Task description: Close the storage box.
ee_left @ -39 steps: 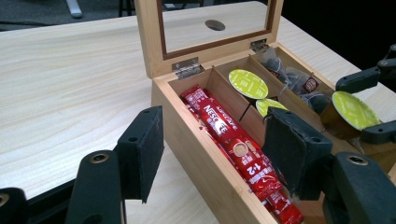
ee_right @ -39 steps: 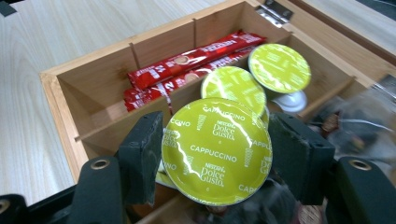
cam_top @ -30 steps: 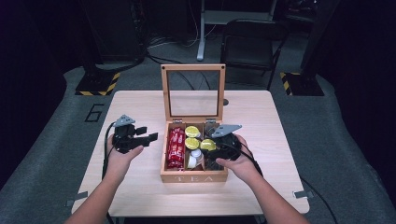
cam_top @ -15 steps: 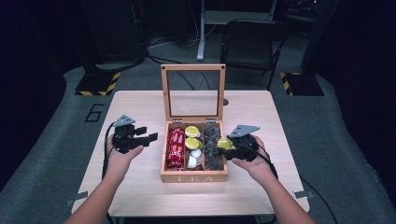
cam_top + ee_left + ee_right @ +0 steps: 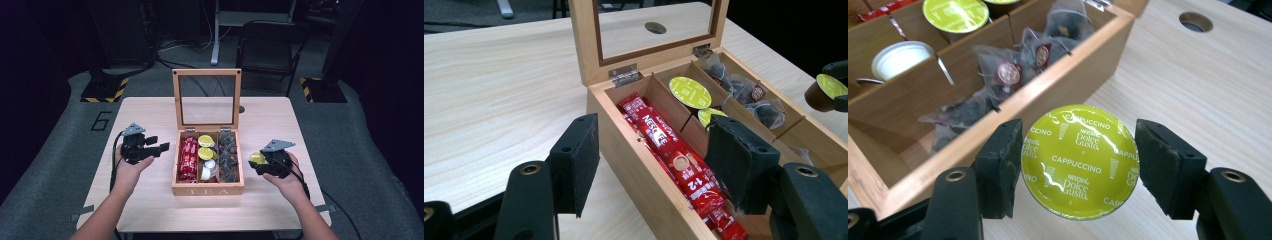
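Right gripper (image 5: 1075,165) clamps capsule (image 5: 1079,161) just right of tea box (image 5: 207,189); next: set on bench (left fingers (image 5: 574,160) apart).

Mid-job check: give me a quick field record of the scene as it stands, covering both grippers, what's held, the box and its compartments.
right gripper: shut on the cappuccino capsule, right of the box, above the table
left gripper: open, holds nothing, left of the box
tea box: lid upright, open
left compartment: red coffee sticks
middle compartment: green-lidded capsules, white creamer cups
right compartment: tea bags
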### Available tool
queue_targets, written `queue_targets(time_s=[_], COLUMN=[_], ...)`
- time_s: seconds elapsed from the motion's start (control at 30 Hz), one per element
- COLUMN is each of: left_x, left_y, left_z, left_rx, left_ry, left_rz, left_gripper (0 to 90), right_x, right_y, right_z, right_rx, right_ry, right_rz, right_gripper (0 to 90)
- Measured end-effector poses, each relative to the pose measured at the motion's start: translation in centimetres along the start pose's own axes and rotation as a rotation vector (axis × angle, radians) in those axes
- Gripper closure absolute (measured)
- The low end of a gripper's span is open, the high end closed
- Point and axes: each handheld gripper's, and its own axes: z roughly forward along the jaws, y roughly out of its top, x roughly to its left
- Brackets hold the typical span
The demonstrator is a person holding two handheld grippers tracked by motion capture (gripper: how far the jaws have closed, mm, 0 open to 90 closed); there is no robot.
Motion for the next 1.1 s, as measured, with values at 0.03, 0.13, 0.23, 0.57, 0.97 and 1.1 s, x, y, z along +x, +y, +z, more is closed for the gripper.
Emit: queue_targets(time_s=[0.03,0.13,0.23,0.57,0.97,1.1], left_x=[0.0,0.0,0.0,-0.1,-0.4,-0.4], left_y=[0.0,0.0,0.0,0.0,0.0,0.0], left_z=[0.0,0.0,0.0,0.1,0.3,0.4], left_rx=[0.000,0.002,-0.001,0.001,0.004,0.001], left_ry=[0.000,0.000,0.002,0.000,-0.004,-0.008], left_rz=[-0.001,-0.001,-0.002,-0.003,0.000,0.000], left_gripper=[38.0,38.0,38.1,38.0,38.1,38.0], right_x=[-0.1,-0.4,-0.7,-1.5,-3.6,-4.0], right_y=[-0.2,-0.9,-1.4,-3.3,-5.8,-6.3], right_z=[-0.1,-0.1,-0.3,-0.1,-0.4,-0.4], right_rx=[0.002,-0.007,-0.004,0.031,0.046,0.061], right_ry=[0.001,-0.021,-0.050,-0.121,-0.172,-0.195], right_rz=[0.010,0.039,0.027,0.042,0.151,0.182], right_gripper=[36.7,36.7,36.7,36.8,36.7,36.7])
